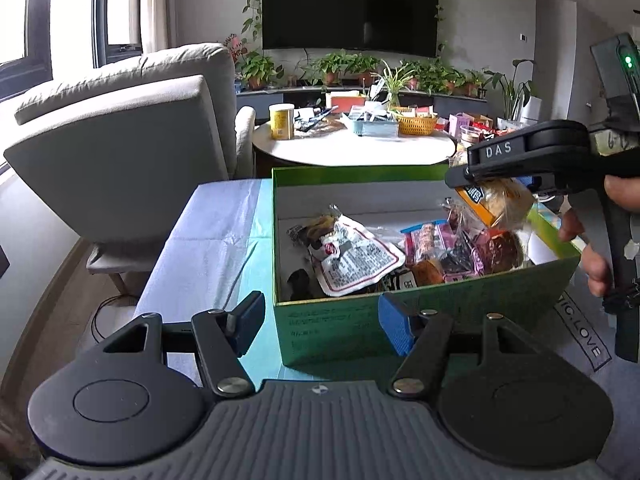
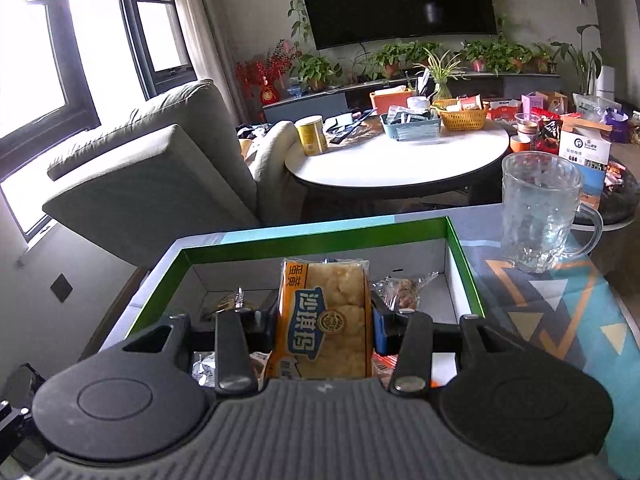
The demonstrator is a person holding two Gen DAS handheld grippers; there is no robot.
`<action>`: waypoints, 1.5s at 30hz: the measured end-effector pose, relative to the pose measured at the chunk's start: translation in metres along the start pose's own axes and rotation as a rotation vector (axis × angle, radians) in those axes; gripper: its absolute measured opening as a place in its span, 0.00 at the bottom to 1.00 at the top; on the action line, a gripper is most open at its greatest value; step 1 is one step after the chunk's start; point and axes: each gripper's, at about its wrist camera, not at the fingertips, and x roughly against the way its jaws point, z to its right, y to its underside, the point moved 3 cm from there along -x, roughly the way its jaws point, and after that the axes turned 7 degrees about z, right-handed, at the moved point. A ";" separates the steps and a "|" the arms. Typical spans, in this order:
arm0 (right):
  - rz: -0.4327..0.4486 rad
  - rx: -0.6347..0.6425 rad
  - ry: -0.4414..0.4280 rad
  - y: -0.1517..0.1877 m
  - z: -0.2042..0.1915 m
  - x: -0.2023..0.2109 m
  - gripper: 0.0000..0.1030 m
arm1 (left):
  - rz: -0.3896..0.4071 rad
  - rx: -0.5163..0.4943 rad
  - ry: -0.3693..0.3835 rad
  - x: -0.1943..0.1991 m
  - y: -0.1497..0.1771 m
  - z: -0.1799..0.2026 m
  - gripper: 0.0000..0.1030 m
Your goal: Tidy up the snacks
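The right gripper is grasping one snack, a yellow rice-cracker pack, with a finger pressed on each side of it. It holds the pack up over the green box so the pack can go down inside with the others, I think. In the left view the same pack hangs above the right end of the box, under the right gripper, and a hand holds that tool's handle. The left gripper is released, with nothing between its fingers; it waits just in front of the box's near wall, maybe to keep the box from sliding. The box sits on the counter, which has a pale blue cloth on it. There is one box. Inside it I can count one big white pack with a red edge, one pink pack, and a few brown and dark ones piled together that I cannot count well. One clear glass mug stands on the counter, just beside the box on its right, safely out of the way. The pack is not in the box yet.
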 end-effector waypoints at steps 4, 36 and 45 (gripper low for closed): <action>0.012 0.003 0.007 0.001 -0.002 0.003 0.63 | -0.007 0.005 0.010 0.001 0.003 0.003 0.58; 0.045 -0.035 -0.061 0.037 -0.005 0.084 0.87 | 0.075 0.000 -0.021 0.033 -0.002 0.024 0.59; 0.054 -0.036 -0.059 0.043 -0.002 0.103 0.88 | 0.094 -0.022 -0.050 0.047 -0.005 0.036 0.74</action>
